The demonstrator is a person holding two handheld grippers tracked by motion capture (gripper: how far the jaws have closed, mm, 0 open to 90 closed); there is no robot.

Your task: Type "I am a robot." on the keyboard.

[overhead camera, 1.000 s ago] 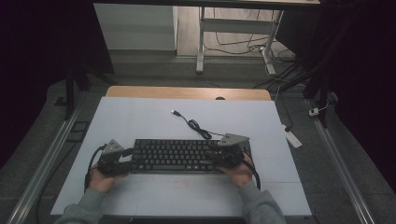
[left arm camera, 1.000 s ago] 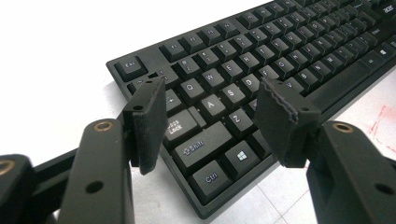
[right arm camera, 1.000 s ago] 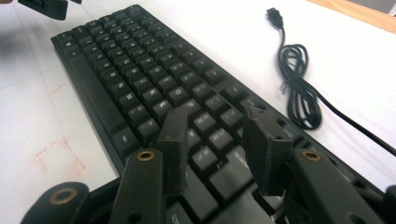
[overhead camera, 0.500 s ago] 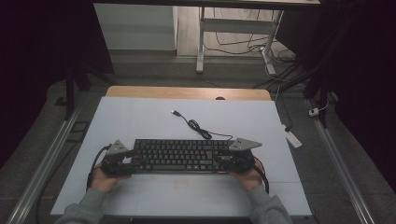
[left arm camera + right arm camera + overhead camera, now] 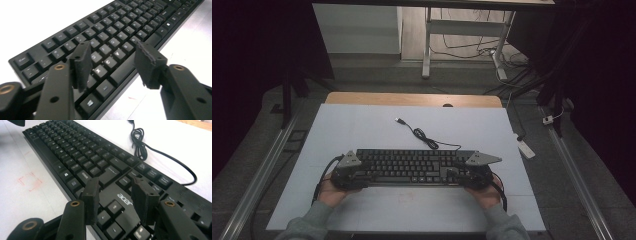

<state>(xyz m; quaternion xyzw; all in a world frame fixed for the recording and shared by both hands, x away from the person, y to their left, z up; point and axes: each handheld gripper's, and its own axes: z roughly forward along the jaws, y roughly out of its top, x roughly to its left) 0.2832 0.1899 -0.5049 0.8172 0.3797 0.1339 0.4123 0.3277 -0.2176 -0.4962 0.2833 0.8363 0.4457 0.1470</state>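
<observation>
A black keyboard lies flat on the white table mat. Its cable curls away toward the far side. My left gripper hovers over the keyboard's left end. In the left gripper view the gripper stands open above the lower letter keys. Its jaws have just been closing, with nothing pressed between them. My right gripper is at the keyboard's right end. There the gripper is open above the logo and arrow keys. Its jaws have just been opening.
The cable's coil lies on the mat just beyond the keyboard. A faint red mark sits on the mat in front of it. A wooden strip runs along the table's far edge. A white power strip lies on the floor at right.
The right gripper has slid outward to the keyboard's right end, uncovering more keys. The left gripper has shifted slightly inward. The keyboard has stayed in place.
</observation>
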